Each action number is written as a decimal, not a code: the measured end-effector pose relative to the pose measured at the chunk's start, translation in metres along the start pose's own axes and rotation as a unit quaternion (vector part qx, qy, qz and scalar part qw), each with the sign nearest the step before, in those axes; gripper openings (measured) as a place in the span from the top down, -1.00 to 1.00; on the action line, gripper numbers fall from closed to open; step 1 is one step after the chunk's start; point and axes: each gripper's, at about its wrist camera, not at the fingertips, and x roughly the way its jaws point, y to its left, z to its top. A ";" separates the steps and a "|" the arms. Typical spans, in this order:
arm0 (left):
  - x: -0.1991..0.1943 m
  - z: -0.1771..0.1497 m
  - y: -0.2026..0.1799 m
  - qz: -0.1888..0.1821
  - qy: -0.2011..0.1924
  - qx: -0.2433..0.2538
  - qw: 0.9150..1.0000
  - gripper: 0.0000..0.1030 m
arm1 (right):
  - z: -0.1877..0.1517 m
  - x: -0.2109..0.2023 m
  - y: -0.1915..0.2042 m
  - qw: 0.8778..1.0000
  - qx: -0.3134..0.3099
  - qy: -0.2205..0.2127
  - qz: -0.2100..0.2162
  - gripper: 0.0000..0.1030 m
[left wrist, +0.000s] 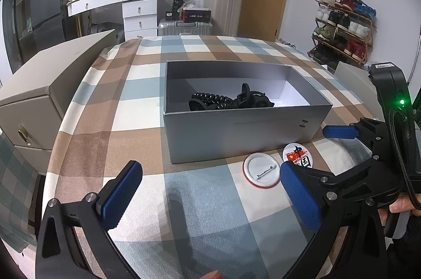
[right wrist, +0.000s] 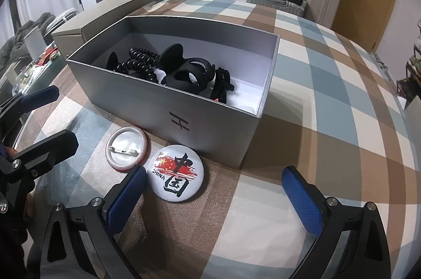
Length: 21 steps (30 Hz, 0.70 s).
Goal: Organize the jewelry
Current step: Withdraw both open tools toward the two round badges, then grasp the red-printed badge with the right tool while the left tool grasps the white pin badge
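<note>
Two pin badges lie on the checked cloth in front of a grey open box (left wrist: 236,136) (right wrist: 210,126). One badge is face down (left wrist: 260,171) (right wrist: 126,148), white back and pin up. The other, the printed badge (left wrist: 297,156) (right wrist: 175,172), shows a red flag and black characters. Black hair clips and a spiral hair tie (left wrist: 229,100) (right wrist: 184,71) lie inside the box. My left gripper (left wrist: 210,196) (right wrist: 50,121) is open over bare cloth, left of the badges. My right gripper (right wrist: 214,197) (left wrist: 321,152) is open, its left fingertip close beside the printed badge.
A beige case (left wrist: 52,84) (right wrist: 118,10) stands at the table's left edge behind the box. The cloth (right wrist: 329,94) right of the box is bare. Beyond the table are a white dresser (left wrist: 136,10), suitcases (left wrist: 223,2) and a shoe rack (left wrist: 342,29).
</note>
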 end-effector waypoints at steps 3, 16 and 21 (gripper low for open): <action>0.000 0.000 0.000 0.000 0.000 -0.001 1.000 -0.97 | -0.001 -0.001 0.001 1.000 -0.005 -0.001 0.003 -0.90; 0.000 0.000 -0.001 0.001 0.000 -0.001 1.000 -0.97 | -0.001 -0.006 0.007 0.999 -0.026 0.001 0.032 -0.42; 0.000 0.000 -0.001 0.001 0.001 0.000 1.000 -0.97 | -0.001 -0.007 0.008 0.999 -0.032 0.003 0.035 -0.26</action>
